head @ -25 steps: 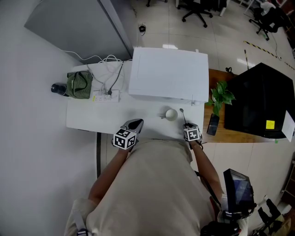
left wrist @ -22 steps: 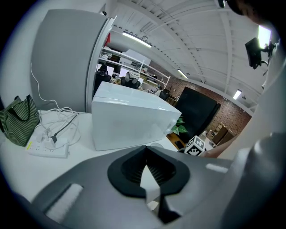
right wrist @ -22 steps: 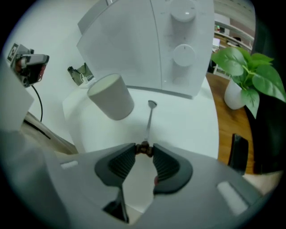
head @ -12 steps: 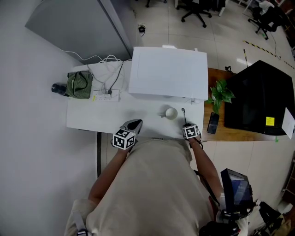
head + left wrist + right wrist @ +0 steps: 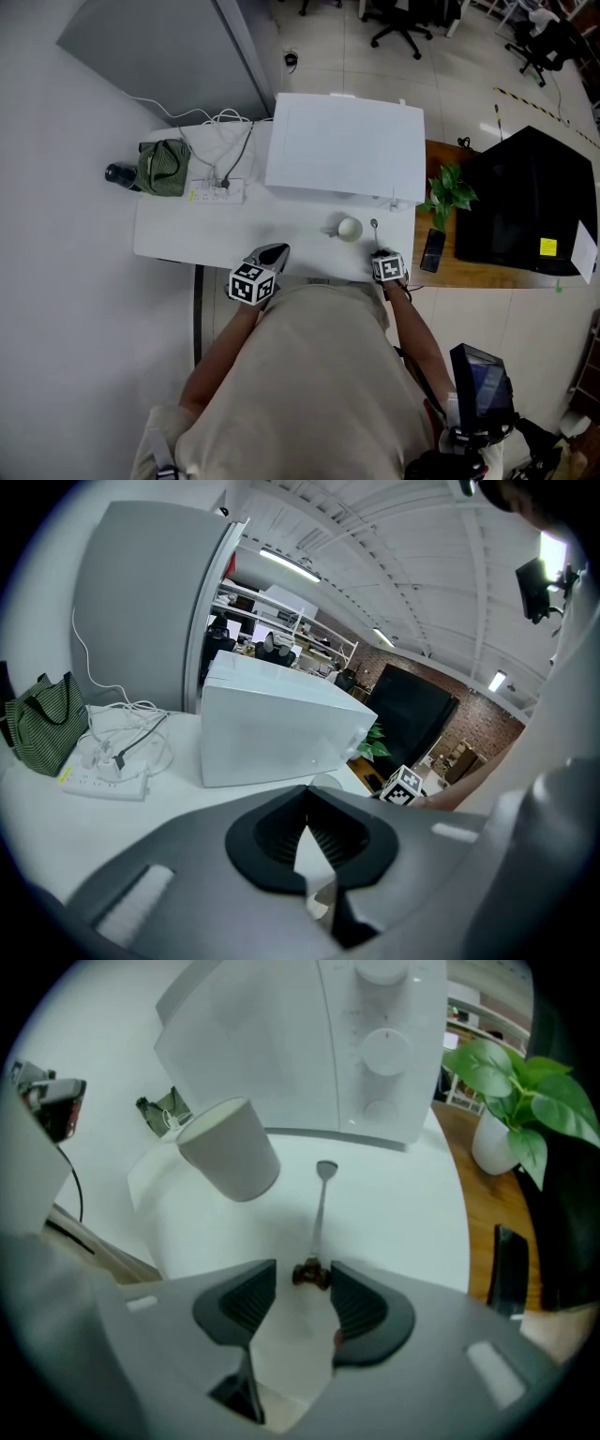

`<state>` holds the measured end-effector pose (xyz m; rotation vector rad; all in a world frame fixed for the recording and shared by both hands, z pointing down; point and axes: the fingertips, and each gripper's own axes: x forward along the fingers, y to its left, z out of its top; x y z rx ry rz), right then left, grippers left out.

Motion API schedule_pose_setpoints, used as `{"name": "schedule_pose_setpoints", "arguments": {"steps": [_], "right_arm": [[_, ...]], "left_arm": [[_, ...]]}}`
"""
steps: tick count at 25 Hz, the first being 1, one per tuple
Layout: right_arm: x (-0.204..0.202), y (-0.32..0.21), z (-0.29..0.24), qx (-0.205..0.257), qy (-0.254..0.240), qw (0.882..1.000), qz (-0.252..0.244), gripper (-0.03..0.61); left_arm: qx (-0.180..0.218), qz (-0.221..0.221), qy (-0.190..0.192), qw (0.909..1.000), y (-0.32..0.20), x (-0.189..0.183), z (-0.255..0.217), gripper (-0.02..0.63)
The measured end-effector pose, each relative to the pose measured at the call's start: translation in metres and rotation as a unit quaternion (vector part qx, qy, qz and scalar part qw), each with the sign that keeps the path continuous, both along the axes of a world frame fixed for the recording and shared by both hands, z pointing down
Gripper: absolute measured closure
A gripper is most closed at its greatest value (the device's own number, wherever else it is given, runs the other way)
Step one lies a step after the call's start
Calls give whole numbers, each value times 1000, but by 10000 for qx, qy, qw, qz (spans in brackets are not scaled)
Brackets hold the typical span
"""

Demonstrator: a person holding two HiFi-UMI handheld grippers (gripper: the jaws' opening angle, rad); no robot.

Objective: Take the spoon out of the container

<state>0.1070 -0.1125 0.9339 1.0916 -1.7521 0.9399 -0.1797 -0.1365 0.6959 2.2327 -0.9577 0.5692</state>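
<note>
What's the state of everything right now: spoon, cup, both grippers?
spoon: out of the cup, flat on the table.
cup: upright, no spoon in it.
right gripper: jaws opening, spoon's handle end between them, not pinched.
left gripper: shut, empty.

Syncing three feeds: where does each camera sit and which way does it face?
Head view: on the head, steeply down at the table; torso, arms, left claw, right claw show.
Left gripper view: on the left claw, toward the white box; shut jaws show.
Right gripper view: on the right claw, toward cup and spoon; opening jaws straddle the spoon.
Shared: head and right gripper views show spoon, cup.
</note>
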Motion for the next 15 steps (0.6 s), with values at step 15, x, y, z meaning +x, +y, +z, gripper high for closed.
{"name": "schedule_pose_setpoints", "arguments": {"steps": [15], "right_arm": [[29, -1, -110, 1739, -640, 9727, 1397, 310]], "left_arm": [[138, -158, 467, 9987, 25, 12, 18, 614]]}}
